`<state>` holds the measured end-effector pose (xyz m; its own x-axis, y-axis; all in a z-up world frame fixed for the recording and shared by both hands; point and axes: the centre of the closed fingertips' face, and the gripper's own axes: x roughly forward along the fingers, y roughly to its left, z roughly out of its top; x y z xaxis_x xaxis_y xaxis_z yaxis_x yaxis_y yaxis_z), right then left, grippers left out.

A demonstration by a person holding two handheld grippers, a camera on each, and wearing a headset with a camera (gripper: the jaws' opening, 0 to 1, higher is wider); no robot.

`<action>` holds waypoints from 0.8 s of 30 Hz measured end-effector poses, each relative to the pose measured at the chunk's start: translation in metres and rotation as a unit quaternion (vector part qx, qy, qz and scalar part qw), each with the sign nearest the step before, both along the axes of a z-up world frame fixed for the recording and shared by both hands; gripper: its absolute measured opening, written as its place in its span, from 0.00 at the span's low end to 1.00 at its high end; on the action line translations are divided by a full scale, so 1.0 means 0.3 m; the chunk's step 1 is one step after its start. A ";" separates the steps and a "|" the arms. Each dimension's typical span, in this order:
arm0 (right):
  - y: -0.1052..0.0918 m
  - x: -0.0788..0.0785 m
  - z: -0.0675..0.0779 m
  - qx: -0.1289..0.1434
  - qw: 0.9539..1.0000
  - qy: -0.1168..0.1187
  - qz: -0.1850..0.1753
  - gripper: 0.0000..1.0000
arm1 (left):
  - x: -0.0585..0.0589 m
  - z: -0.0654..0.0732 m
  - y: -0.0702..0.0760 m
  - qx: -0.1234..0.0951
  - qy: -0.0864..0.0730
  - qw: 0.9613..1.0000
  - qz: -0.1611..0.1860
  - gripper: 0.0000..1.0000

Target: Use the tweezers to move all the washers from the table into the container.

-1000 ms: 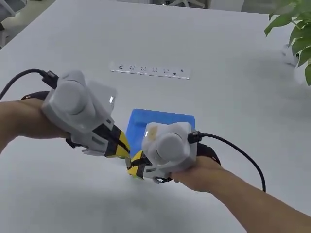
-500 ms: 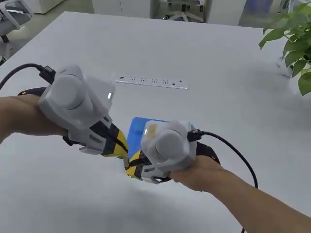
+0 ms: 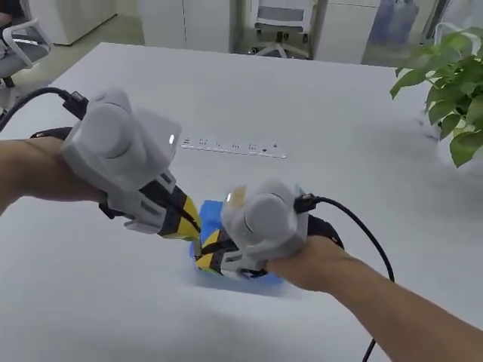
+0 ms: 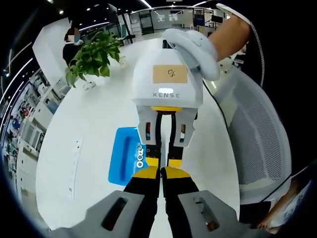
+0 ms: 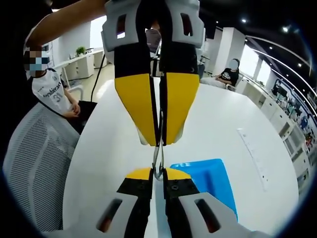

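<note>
Your left gripper (image 3: 189, 225) and right gripper (image 3: 205, 255) meet tip to tip over the container (image 3: 213, 213). The container lies on the tabletop (image 3: 339, 136), toward its near edge, with the power strip (image 3: 230, 147) beyond it.

Right gripper view: the tweezers (image 5: 158, 153) run between both pairs of jaws. Your right jaws are narrow, pinching the rounded end, and your left jaws are narrow, clamped further along.

Washers: cannot make any out. Small pale marks on the container edge (image 4: 140, 157) could be print.

Shiny metal tweezers (image 5: 158, 151), matt white table (image 3: 339, 113)
</note>
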<state>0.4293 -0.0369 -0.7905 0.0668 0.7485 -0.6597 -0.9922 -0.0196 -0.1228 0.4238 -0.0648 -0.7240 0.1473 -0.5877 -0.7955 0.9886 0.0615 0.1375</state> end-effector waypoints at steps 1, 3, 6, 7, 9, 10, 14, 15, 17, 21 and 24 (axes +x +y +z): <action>-0.002 0.005 0.003 0.000 1.000 -0.002 -0.001 0.10 | 0.006 0.004 -0.005 -0.001 -0.002 1.000 -0.001 0.05; -0.008 0.016 0.008 0.000 1.000 -0.004 -0.003 0.10 | 0.018 0.010 -0.012 -0.002 -0.005 1.000 -0.003 0.05; -0.019 0.038 0.013 0.000 1.000 -0.007 -0.007 0.10 | 0.035 0.015 -0.021 -0.003 -0.008 1.000 -0.006 0.05; -0.021 0.044 0.014 0.000 1.000 -0.008 -0.007 0.10 | 0.042 0.017 -0.025 -0.003 -0.008 1.000 -0.008 0.05; -0.027 0.057 0.017 0.000 1.000 -0.009 -0.010 0.10 | 0.052 0.018 -0.031 -0.003 -0.010 1.000 -0.010 0.05; -0.032 0.066 0.018 0.000 1.000 -0.010 -0.013 0.10 | 0.058 0.019 -0.034 -0.004 -0.010 1.000 -0.011 0.05; -0.050 0.092 0.018 -0.001 1.000 -0.011 -0.019 0.10 | 0.085 0.018 -0.052 -0.007 -0.014 1.000 -0.018 0.05; -0.058 0.102 0.015 -0.002 1.000 -0.012 -0.021 0.10 | 0.093 0.016 -0.059 -0.008 -0.015 1.000 -0.020 0.05; -0.068 0.111 0.013 -0.002 1.000 -0.012 -0.024 0.10 | 0.103 0.013 -0.067 -0.009 -0.016 1.000 -0.021 0.05; -0.091 0.133 -0.001 -0.006 0.999 -0.012 -0.031 0.10 | 0.123 -0.001 -0.088 -0.012 -0.017 0.999 -0.026 0.05; -0.103 0.143 -0.014 -0.008 0.999 -0.011 -0.034 0.10 | 0.136 -0.015 -0.100 -0.012 -0.017 0.999 -0.029 0.05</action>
<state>0.4723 -0.0677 -0.7947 0.1315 0.7311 -0.6694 -0.9885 0.0456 -0.1444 0.4646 -0.0948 -0.7285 0.1393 -0.6156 -0.7757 0.9853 0.0075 0.1709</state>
